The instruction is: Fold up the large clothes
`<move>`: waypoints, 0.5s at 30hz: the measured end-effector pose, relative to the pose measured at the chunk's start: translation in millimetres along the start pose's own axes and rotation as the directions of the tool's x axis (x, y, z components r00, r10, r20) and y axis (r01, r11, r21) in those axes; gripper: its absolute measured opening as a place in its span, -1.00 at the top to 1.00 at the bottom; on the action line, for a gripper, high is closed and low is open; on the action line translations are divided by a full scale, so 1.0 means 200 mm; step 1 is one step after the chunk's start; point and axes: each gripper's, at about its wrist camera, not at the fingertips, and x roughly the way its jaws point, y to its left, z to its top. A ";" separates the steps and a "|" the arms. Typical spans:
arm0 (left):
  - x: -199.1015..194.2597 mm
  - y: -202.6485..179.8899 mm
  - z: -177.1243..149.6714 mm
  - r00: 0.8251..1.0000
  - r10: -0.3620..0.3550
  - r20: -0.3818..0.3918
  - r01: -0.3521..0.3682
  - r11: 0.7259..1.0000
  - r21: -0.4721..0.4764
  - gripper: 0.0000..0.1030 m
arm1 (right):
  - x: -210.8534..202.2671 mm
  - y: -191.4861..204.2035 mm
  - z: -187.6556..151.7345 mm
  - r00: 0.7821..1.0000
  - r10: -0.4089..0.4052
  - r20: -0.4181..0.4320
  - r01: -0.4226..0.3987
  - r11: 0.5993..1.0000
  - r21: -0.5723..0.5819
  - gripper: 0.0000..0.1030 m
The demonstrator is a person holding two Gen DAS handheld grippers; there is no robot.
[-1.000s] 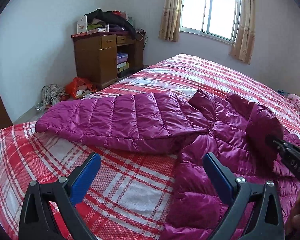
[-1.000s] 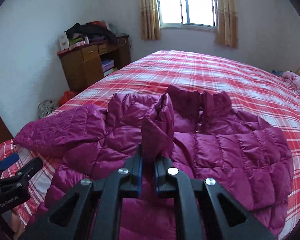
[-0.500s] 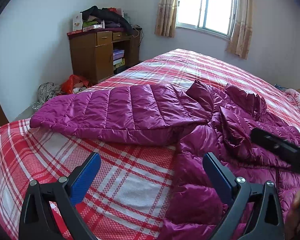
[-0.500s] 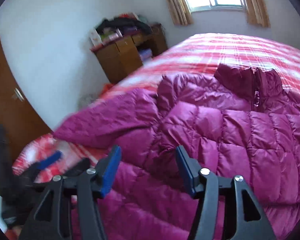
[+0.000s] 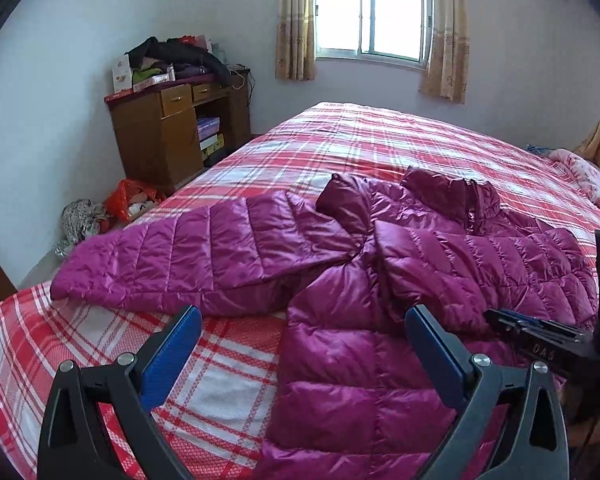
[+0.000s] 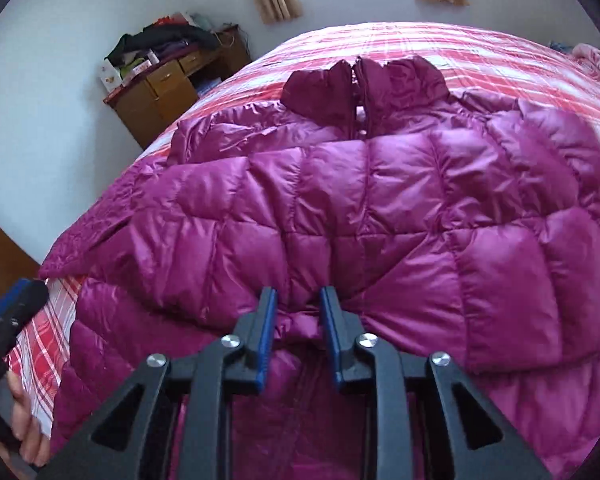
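Half a second ago the right tool hung spread above the magenta down jacket; now it has dropped to the fabric and its jaws have drawn close, pinching a puckered ridge of quilting at the near edge of the folded-over panel, while the left tool has barely shifted. The jacket lies on the red plaid bed, collar pointing away toward the window, one sleeve stretched out flat from the jacket's body toward the wooden desk side. The left tool hovers wide apart, holding nothing, just short of the jacket's near hem and over the bare bedspread beside it. The step in hand looks like the side fold: the right half seems already laid across the chest. Next, probably, the outstretched sleeve must be caught near its cuff and carried over the jacket's body, which calls for the left tool to reach out to it and close.
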 end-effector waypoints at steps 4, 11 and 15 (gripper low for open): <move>0.03 -0.18 0.12 0.999 0.037 0.010 -0.037 0.999 0.034 -0.97 | -0.07 -0.03 0.05 0.999 0.054 0.006 -0.054 0.998 0.023 0.46; 0.26 -0.35 0.15 0.992 0.114 -0.056 -0.113 0.993 0.023 -0.97 | -0.33 -0.40 0.21 0.949 -0.258 0.179 0.244 0.965 0.100 0.46; 0.39 -0.38 0.11 0.983 0.153 -0.105 -0.152 0.988 0.014 -0.97 | -0.22 -0.69 0.18 0.944 -0.323 0.070 0.298 0.924 0.238 0.46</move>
